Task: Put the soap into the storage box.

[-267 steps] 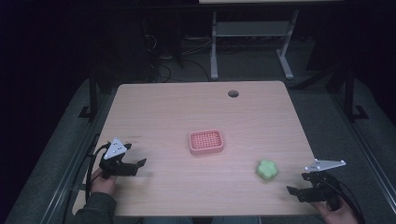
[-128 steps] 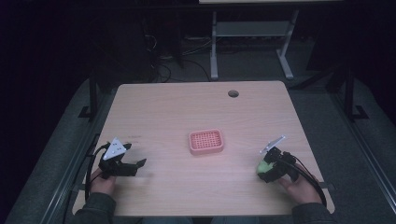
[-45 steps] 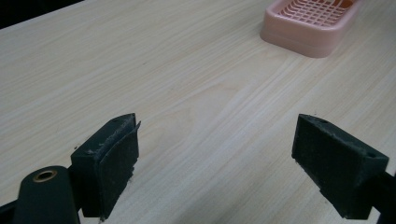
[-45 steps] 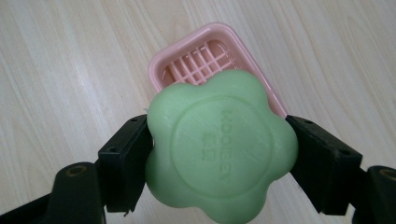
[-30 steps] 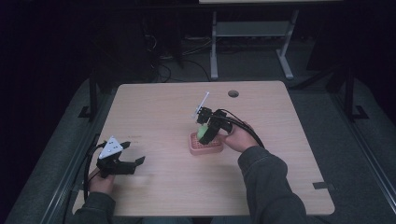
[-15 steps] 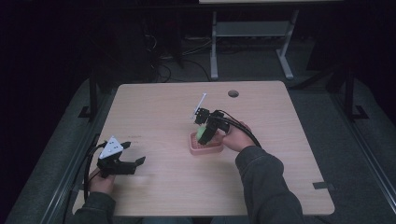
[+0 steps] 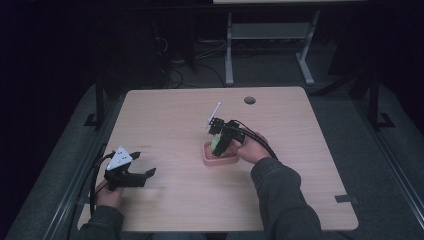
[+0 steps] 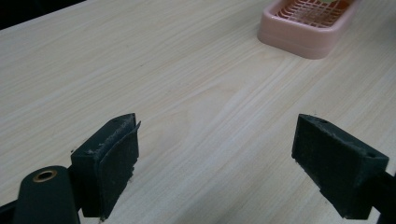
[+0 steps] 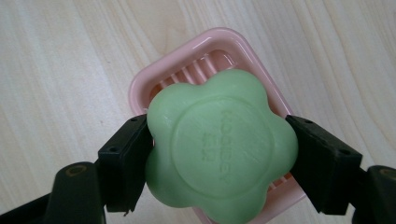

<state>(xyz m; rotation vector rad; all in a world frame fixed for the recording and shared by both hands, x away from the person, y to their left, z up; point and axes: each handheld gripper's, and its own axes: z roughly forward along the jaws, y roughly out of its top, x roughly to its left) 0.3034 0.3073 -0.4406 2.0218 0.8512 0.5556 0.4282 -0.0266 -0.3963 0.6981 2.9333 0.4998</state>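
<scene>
A green flower-shaped soap (image 9: 219,149) is clamped between the jaws of my right gripper (image 9: 219,161), which hangs directly above a pink slatted soap dish (image 9: 198,53). In the high view the right gripper (image 7: 220,142) points down at the dish (image 7: 212,159) in the middle of the table, with the green soap (image 7: 217,144) in it. My left gripper (image 7: 142,175) rests near the table's front left corner, open with nothing between its jaws. Its own view has the left gripper (image 8: 219,158) facing bare wood, the pink dish (image 8: 308,28) far off at the upper right.
The light wooden table (image 7: 170,120) has a round cable hole (image 7: 249,100) at the back right. A strip of dark tape (image 7: 346,198) lies near the front right edge. A metal stand (image 7: 265,35) is on the floor behind the table.
Over the earlier frames my right gripper closed on the soap at the front right and carried it to above the dish. In the last second it has sunk slightly. The left gripper stayed still.
</scene>
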